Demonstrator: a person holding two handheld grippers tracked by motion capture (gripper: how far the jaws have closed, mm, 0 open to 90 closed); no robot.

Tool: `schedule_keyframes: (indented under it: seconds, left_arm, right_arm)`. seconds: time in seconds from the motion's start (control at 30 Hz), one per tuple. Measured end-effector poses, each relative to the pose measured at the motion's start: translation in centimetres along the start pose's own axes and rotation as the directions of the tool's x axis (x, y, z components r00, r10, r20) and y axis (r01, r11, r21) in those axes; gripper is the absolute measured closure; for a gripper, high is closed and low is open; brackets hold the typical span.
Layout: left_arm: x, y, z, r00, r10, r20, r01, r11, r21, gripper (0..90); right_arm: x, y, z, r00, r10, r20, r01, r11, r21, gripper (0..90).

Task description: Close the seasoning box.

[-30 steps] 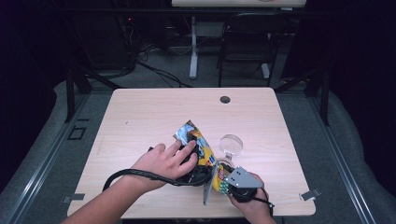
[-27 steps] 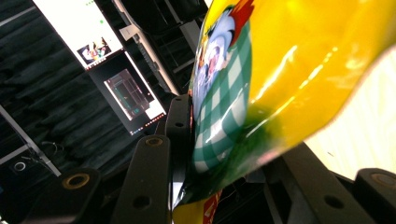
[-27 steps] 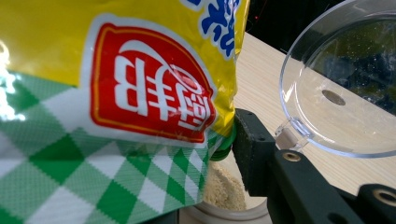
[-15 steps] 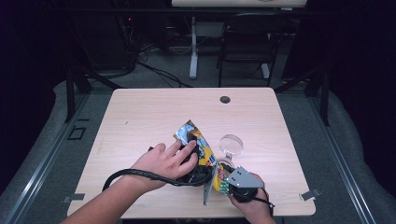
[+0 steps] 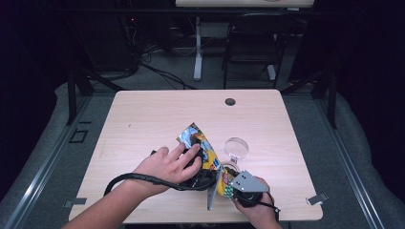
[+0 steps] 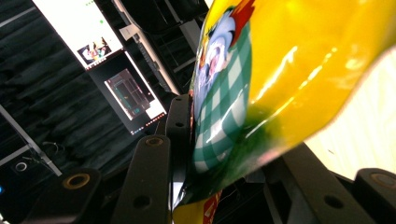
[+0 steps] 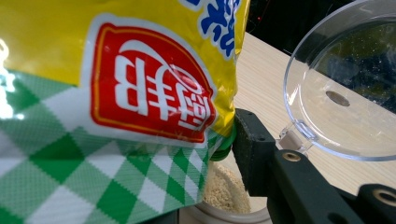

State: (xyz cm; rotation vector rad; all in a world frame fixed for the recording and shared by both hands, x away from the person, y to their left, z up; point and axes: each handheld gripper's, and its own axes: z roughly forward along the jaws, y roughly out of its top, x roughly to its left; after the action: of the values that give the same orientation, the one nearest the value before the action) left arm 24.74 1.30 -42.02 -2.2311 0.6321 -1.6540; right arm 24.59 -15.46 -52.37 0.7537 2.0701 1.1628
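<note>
Left hand (image 5: 165, 167) palm-down near table's (image 5: 143, 119) front edge, over left gripper (image 5: 203, 179). Left gripper jaws pinch lower edge of yellow-green seasoning bag (image 6: 261, 93); bag wedged between both black jaws. Bag lies tilted mid-table, front half, between hands. Right gripper (image 5: 229, 183) grips bag's other side; one jaw visible against bag, pinching it. Below bag: open jar (image 7: 229, 196) holding pale granules, clear hinged lid (image 7: 345, 93) flipped up to right.

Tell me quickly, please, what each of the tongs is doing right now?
Left tongs: shut on the bag.
Right tongs: shut on the bag, above a jar of granules.
</note>
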Motion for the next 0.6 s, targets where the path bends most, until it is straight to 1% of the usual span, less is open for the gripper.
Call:
schedule_keyframes:
  seconds: [0.1, 0.2, 0.53, 0.6]
  left_arm:
    - [0.04, 0.03, 0.0, 1.0, 0.002, -0.001, -0.002, 1.0, 0.001, 70.2]
    - [0.02, 0.11, 0.06, 1.0, -0.006, 0.004, 0.006, 1.0, 0.0, 70.3]
    - [0.13, 0.19, 0.06, 1.0, 0.002, 0.002, -0.002, 1.0, -0.002, 70.3]
    - [0.11, 0.15, 0.06, 1.0, -0.004, 0.004, 0.004, 1.0, -0.004, 70.3]
  right_arm:
    - [0.04, 0.0, 0.02, 1.0, 0.002, -0.003, -0.002, 1.0, -0.005, 71.2]
    - [-0.02, -0.02, 0.0, 1.0, 0.0, 0.002, 0.0, 1.0, -0.001, 71.2]
    - [-0.03, -0.07, 0.02, 1.0, 0.005, -0.004, -0.005, 1.0, -0.002, 71.2]
    - [-0.04, -0.06, 0.01, 1.0, 0.008, -0.005, -0.008, 1.0, -0.003, 71.2]
